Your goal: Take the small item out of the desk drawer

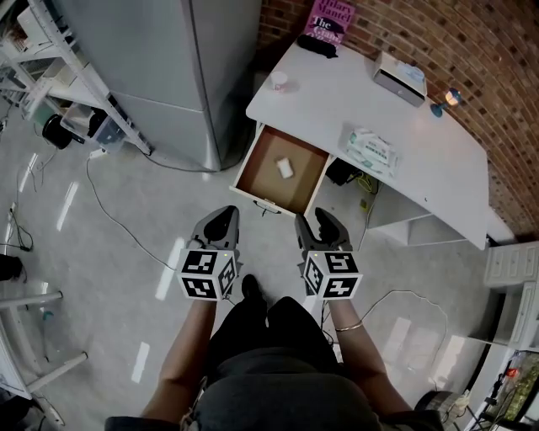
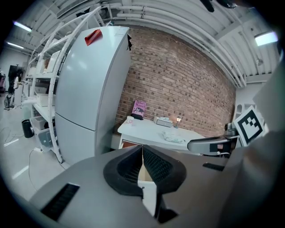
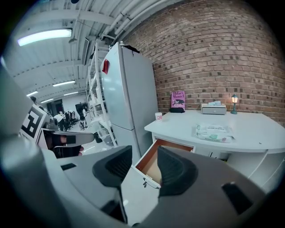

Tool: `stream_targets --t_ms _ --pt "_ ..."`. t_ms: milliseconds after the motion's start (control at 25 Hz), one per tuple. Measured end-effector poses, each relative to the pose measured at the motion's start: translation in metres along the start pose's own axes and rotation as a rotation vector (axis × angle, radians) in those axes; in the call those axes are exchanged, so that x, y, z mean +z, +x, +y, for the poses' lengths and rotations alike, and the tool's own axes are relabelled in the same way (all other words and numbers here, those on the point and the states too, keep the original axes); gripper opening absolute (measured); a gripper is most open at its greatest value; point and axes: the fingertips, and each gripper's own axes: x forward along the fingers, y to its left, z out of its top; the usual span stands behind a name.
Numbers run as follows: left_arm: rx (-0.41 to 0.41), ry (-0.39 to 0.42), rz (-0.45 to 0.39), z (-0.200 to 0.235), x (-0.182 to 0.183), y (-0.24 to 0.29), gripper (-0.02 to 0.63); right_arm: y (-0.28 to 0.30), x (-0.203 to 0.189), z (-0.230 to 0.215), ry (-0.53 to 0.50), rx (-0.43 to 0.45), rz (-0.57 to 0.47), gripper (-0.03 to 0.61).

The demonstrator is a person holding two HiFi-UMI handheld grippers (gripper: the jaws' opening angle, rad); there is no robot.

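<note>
The desk drawer (image 1: 253, 165) stands pulled out from the white desk (image 1: 337, 93), and a small white item (image 1: 285, 167) lies on its brown bottom. Both grippers hover over the floor, short of the drawer front. My left gripper (image 1: 221, 214) is shut, its pads meeting with nothing between them (image 2: 142, 149). My right gripper (image 1: 316, 220) is open and empty. In the right gripper view the drawer (image 3: 150, 159) shows through the gap between the right gripper's (image 3: 143, 160) jaws. The item is hidden in both gripper views.
A tall grey fridge (image 1: 168, 67) stands left of the desk. The desktop carries a cup (image 1: 279, 81), a pink book (image 1: 330, 21), a tissue box (image 1: 400, 77), a wipes pack (image 1: 370, 147) and a small lamp (image 1: 450, 97). Cables cross the floor; shelving (image 1: 50, 84) stands far left.
</note>
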Motion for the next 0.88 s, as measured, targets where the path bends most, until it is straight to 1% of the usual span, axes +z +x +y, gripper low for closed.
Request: stream_targets --t_ms 360,640,880 --pt "0.027 -0.027 0.005 0.015 -0.002 0.015 0.025 0.035 -0.011 -0.008 -0.013 0.016 0.065 0.189" --pt "0.081 -0.051 0.027 0.032 -0.004 0.033 0.025 0.074 -0.011 -0.022 -0.023 0.047 0.109 0.19" --pt "0.127 -0.076 0.053 0.039 -0.01 0.052 0.025 0.109 -0.019 -0.04 -0.031 0.068 0.167 0.19"
